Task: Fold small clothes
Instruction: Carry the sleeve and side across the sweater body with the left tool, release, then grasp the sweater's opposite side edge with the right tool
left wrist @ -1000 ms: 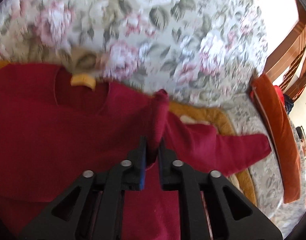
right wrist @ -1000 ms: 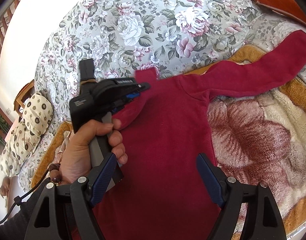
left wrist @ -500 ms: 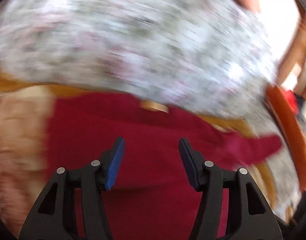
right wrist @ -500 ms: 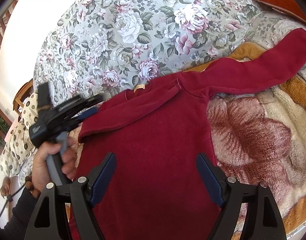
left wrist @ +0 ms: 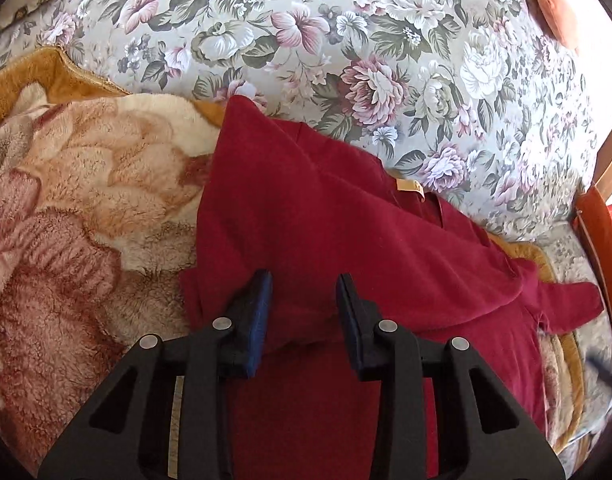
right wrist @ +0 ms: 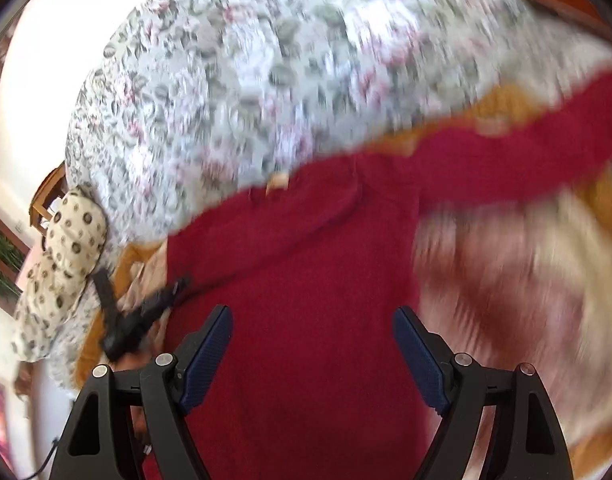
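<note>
A small dark red long-sleeved top lies flat on a plush blanket. One sleeve is folded across its chest; the other sleeve stretches out to the right. A tan label shows at the neck. My left gripper is open and empty, just above the top's left side. In the blurred right wrist view my right gripper is open and empty above the top's body, with the outstretched sleeve at upper right. The left gripper shows there at the top's left edge.
A floral quilt rises behind the top. An orange cushion lies at the right. A spotted pillow lies at the left end of the bed. Blanket spreads on both sides of the top.
My left gripper let go of the sleeve, which now lies folded across the chest, and pulled back to the top's left side. My right gripper stays open and is moving, blurring its view.
</note>
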A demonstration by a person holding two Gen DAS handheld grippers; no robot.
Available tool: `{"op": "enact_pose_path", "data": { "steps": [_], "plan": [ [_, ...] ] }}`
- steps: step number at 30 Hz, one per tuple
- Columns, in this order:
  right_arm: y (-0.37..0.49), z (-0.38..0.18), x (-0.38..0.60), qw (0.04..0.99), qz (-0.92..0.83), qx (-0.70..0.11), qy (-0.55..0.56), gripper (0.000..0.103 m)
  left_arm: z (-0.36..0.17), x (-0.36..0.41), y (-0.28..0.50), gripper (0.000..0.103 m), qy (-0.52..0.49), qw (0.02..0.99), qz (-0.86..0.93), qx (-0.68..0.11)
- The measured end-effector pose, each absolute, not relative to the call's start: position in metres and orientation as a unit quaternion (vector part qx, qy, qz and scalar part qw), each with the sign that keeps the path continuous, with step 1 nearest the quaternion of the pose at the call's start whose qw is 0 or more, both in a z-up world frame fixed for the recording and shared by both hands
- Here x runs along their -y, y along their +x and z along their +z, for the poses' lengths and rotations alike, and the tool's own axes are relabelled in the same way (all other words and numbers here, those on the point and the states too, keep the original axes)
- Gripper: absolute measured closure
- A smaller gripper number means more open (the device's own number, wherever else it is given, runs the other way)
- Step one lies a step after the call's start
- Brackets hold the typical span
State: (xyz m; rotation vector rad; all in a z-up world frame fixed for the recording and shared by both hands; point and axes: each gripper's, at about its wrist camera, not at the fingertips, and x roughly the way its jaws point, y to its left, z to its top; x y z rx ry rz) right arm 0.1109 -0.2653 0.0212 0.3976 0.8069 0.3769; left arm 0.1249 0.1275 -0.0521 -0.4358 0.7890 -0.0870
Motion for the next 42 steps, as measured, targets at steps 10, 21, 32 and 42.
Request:
{"op": "enact_pose_path", "data": {
  "steps": [10,21,32,42],
  "plan": [
    [0.237,-0.073,0.261,0.770,0.242,-0.455,0.376,0.041,-0.057,-0.132,0.125,0.071,-0.217,0.904,-0.044,-0.366],
    [0.240,-0.069,0.262,0.837,0.184,-0.431,0.282,0.098,-0.059,-0.134,0.124,0.071,-0.222,0.903,-0.048,-0.364],
    [0.236,-0.080,0.260,0.859,0.199,-0.389,0.265,0.100,-0.019,-0.140,0.155,0.063,-0.230,0.902,-0.030,-0.364],
    [0.234,-0.079,0.259,0.860,0.201,-0.384,0.269,0.100,-0.052,-0.181,0.209,0.057,-0.240,0.893,0.027,-0.380]
  ]
}}
